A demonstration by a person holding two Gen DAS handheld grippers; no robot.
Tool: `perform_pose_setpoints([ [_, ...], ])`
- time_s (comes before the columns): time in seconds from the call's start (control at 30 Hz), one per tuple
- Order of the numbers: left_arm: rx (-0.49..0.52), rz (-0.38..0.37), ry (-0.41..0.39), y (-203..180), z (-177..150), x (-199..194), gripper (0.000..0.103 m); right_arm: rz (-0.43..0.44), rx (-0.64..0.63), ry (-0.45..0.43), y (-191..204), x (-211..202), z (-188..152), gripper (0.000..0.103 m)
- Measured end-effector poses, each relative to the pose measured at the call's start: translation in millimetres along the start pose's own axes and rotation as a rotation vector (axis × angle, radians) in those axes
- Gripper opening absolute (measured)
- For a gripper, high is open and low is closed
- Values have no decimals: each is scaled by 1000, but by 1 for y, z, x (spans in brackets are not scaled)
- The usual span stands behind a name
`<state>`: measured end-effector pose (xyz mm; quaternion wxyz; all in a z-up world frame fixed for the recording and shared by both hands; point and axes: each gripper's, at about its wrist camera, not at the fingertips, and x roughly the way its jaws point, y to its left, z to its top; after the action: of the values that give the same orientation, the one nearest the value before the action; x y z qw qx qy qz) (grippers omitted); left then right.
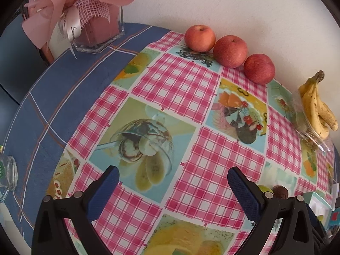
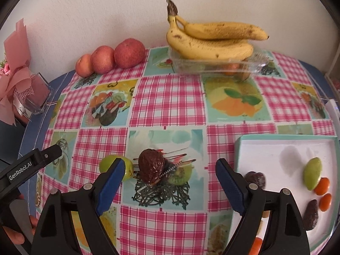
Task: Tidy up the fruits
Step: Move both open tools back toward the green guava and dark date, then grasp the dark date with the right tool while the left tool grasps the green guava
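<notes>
In the right wrist view my right gripper (image 2: pixel 170 170) stands open above a wrinkled dark brown fruit (image 2: pixel 151 168) on the table, with a green fruit (image 2: pixel 108 164) just left of it, partly behind the left finger. A white tray (image 2: pixel 265 148) at the right holds a green fruit (image 2: pixel 312 173), two small orange fruits (image 2: pixel 322 186) and dark fruits (image 2: pixel 310 214). Bananas (image 2: pixel 212 40) rest on a clear plastic box (image 2: pixel 212 65) by the wall; three red apples (image 2: pixel 129 53) line up left of them. My left gripper (image 1: pixel 173 177) is open over bare tablecloth.
A pink wrapped bouquet in a glass vase (image 1: pixel 97 29) stands at the far left on the blue cloth. A glass jar (image 1: pixel 8 172) sits near the left edge. The wall (image 2: pixel 106 10) runs close behind the apples and bananas. A hand (image 2: pixel 12 235) holds the left gripper's handle.
</notes>
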<state>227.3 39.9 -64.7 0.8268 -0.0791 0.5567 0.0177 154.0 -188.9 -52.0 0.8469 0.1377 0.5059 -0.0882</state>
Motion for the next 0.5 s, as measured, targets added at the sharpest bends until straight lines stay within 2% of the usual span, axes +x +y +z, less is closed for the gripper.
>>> perform_pose_setpoints([
  [0.27,-8,-6,12,1,1,7,103,68,41,0,3,15,-2,86],
  [0.33,-6,-5,16,1,0,9,103,84,49,0,4,17,-2,81],
  [0.4,-8,-6,19,2,0,11,103,92,54,5,5,21,-2,64],
  [0.5,-10,-4,21,2,0,11,103,91,54,12,7,26,-3,63],
])
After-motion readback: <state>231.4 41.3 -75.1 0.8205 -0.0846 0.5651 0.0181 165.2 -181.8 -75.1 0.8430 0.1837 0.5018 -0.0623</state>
